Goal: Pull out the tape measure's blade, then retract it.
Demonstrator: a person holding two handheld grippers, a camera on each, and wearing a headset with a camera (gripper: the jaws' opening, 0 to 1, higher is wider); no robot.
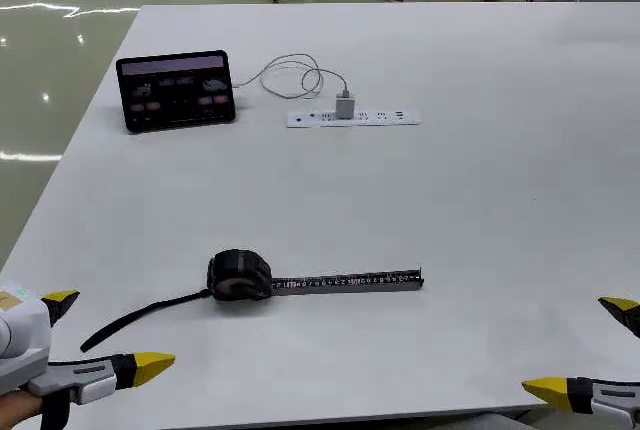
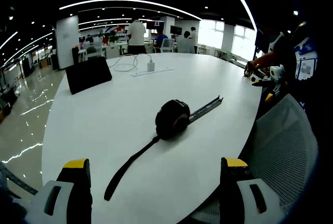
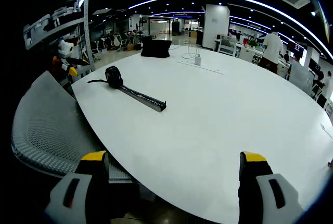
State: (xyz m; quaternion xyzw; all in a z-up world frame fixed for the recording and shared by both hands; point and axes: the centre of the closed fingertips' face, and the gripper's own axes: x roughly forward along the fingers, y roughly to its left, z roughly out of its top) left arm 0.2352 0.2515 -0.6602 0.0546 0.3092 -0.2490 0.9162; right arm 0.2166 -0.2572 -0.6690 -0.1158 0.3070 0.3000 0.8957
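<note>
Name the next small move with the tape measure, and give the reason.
Probably bring the left gripper forward to the tape measure's case and close on it. The blade already lies pulled out on the table, so retracting remains; both grippers are open at the near edge, and the right gripper is farther from the case.

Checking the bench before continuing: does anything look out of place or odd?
Only the tape measure: its blade lies extended on the table, unheld. Nothing looks spilled or damaged.

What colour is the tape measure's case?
The case is black, clearest in the left gripper view.
</note>
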